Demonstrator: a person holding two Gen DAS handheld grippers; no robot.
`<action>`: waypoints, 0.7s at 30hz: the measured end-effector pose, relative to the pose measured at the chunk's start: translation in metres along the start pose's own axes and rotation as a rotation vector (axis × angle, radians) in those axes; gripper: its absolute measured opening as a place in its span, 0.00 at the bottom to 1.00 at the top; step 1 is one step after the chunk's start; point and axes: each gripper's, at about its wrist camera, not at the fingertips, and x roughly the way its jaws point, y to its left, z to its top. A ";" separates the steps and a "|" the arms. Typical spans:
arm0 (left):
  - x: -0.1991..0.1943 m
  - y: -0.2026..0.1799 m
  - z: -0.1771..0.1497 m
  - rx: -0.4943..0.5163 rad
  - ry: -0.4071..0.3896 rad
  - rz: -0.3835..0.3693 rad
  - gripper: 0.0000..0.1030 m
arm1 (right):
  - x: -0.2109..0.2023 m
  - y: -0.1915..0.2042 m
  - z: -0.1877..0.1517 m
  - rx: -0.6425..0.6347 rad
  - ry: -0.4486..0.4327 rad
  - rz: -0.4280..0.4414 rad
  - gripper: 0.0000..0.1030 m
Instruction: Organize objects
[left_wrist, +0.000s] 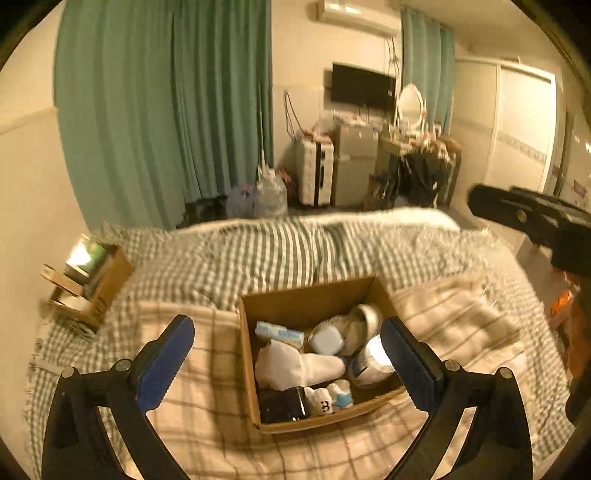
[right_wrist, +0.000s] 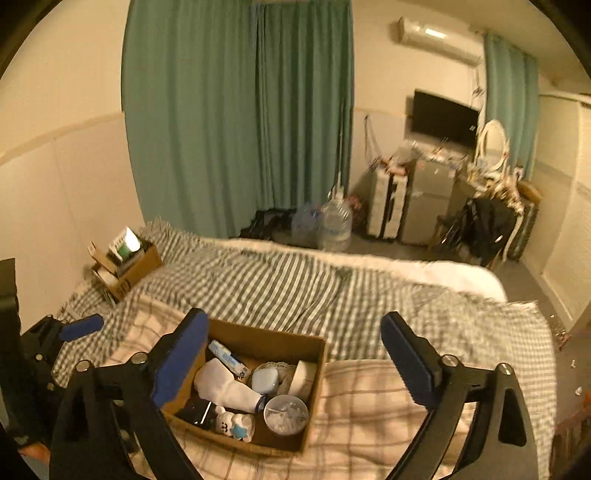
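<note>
Basically near done: cardboard box on bed already holds socks, jar, case, figurine etc. Left gripper & right gripper both apart, empty, above box. Nothing loose visible nearby.

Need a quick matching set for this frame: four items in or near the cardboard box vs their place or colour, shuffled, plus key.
1. white sock
2. black item
3. second box
4. water jug

a. on the floor past the bed
b. near-left corner of the cardboard box
c. on the bed beside the wall
d. middle of the cardboard box

Pairs: 1-d, 2-b, 3-c, 4-a
</note>
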 end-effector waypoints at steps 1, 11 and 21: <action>-0.013 0.000 0.003 -0.008 -0.017 0.000 1.00 | -0.016 0.000 0.003 0.001 -0.014 -0.019 1.00; -0.096 0.003 -0.007 -0.032 -0.144 0.015 1.00 | -0.112 0.016 -0.019 -0.035 -0.118 -0.102 1.00; -0.091 0.007 -0.067 -0.056 -0.184 0.059 1.00 | -0.085 0.016 -0.113 0.031 -0.060 -0.147 1.00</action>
